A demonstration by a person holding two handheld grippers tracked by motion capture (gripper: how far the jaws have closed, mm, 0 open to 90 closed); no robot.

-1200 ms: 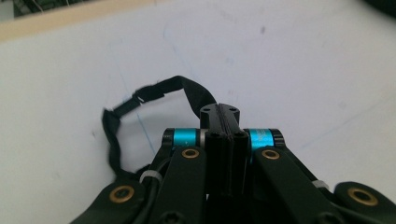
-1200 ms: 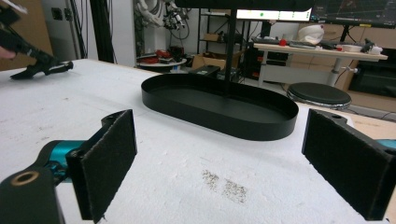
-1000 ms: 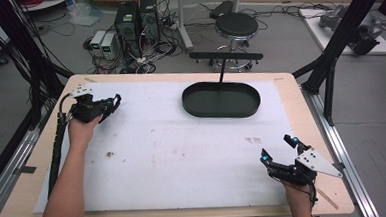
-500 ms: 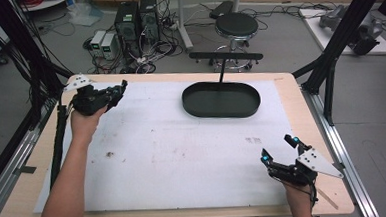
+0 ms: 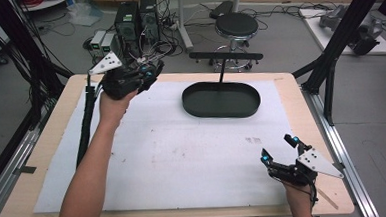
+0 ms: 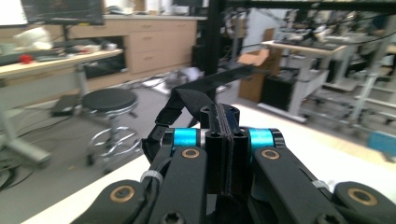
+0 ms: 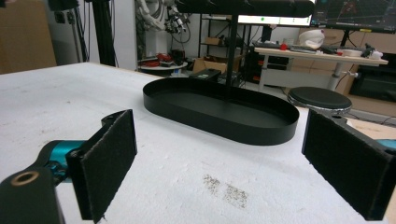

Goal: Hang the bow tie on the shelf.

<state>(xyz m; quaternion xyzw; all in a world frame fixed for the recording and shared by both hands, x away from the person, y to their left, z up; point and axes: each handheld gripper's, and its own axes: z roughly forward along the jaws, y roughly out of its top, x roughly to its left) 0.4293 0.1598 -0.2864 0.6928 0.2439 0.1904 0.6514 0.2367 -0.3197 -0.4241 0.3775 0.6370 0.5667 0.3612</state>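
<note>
The left tool [image 5: 151,70] has lifted off the tabletop [image 5: 43,146] and swung toward the far left corner, jaws pressed together on nothing, pointing out at the room past the edge. That looks like a reach away from the black oval tray [image 5: 220,100], which sits empty at the far centre. The right tool [image 5: 278,150] hasn't budged at the near right, jaws wide apart and aimed at the tray. White paper sheet [image 5: 183,154], lightly smudged, covers the tabletop; beyond are a black stool [image 5: 235,25], computer boxes [image 5: 136,16], cables.
</note>
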